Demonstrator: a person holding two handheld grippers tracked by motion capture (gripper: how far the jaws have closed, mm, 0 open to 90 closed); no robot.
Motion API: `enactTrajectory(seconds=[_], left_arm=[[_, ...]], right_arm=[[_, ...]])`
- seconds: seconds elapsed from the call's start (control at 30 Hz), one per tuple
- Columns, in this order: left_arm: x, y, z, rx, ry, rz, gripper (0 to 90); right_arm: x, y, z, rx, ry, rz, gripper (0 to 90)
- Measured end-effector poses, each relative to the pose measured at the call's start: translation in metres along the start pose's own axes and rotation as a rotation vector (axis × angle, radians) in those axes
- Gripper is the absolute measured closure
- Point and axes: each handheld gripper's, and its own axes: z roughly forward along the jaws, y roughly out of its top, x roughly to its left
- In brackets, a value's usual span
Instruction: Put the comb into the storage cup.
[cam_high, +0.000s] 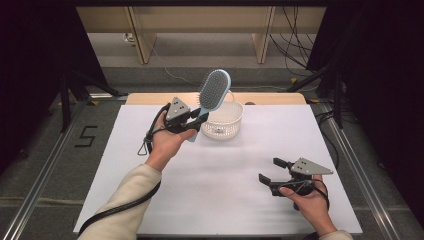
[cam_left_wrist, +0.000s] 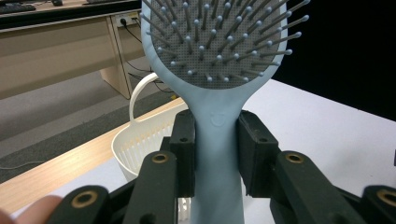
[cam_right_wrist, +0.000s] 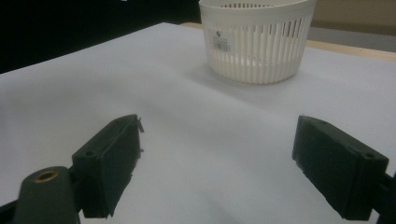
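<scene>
Left gripper (cam_high: 196, 119) pinches the light-blue hairbrush (cam_high: 212, 95) by its handle, jaws pressed on both sides. It is lifted off the white table (cam_high: 225, 175), just beside the white basket (cam_high: 223, 121) — likely headed for or out of it. Long axis runs up and away, head topmost, bristles toward the person. Right gripper (cam_high: 274, 170) rests low near the table's near right, jaws spread, empty — probably waiting.
</scene>
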Motion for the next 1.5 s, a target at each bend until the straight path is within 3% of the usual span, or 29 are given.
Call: enactTrajectory(seconds=[1.5], left_arm=[[0.005,0.000,0.013,0.026,-0.002,-0.002,69.7]], right_arm=[[0.000,0.000,0.000,0.000,-0.001,0.002,16.1]])
